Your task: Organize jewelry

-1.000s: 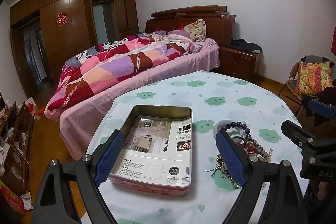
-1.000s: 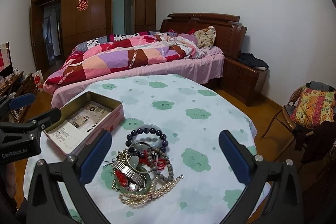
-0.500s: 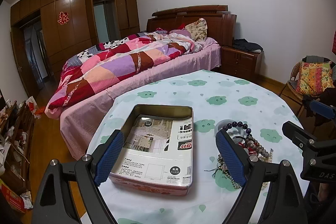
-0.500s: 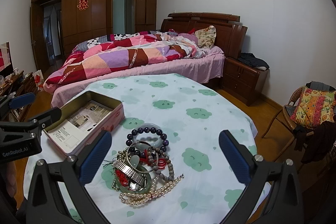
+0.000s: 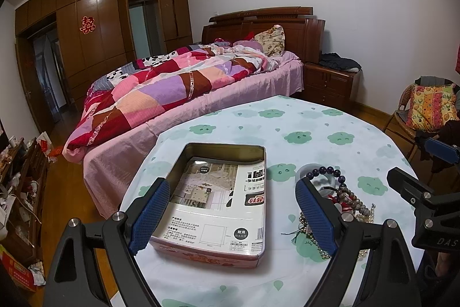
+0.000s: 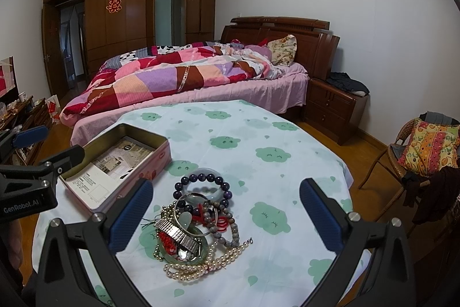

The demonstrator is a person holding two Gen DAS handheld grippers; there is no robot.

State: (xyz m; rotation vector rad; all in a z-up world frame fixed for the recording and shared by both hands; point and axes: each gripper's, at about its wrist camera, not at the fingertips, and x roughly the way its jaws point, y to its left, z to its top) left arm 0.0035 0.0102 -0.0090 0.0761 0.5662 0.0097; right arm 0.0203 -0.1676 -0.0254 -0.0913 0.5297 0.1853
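Observation:
An open pink tin box (image 5: 260, 202) with printed paper inside sits on the round table; it also shows in the right wrist view (image 6: 161, 154). A pile of jewelry (image 6: 198, 223) lies to its right: a dark bead bracelet (image 6: 201, 180), a pearl necklace (image 6: 201, 268), a metal watch band (image 6: 176, 235), and a jade bangle. The pile shows in the left wrist view (image 5: 342, 197). My left gripper (image 5: 233, 215) is open and empty over the tin's near end. My right gripper (image 6: 227, 216) is open and empty above the pile.
The table (image 6: 258, 134) has a white cloth with green clouds. A bed with a patchwork quilt (image 6: 178, 74) stands behind it. A nightstand (image 6: 333, 105) and a wicker chair with a cushion (image 6: 425, 146) stand to the right.
Both grippers have barely shifted; the views drift slightly. Nothing was taken hold of or moved.

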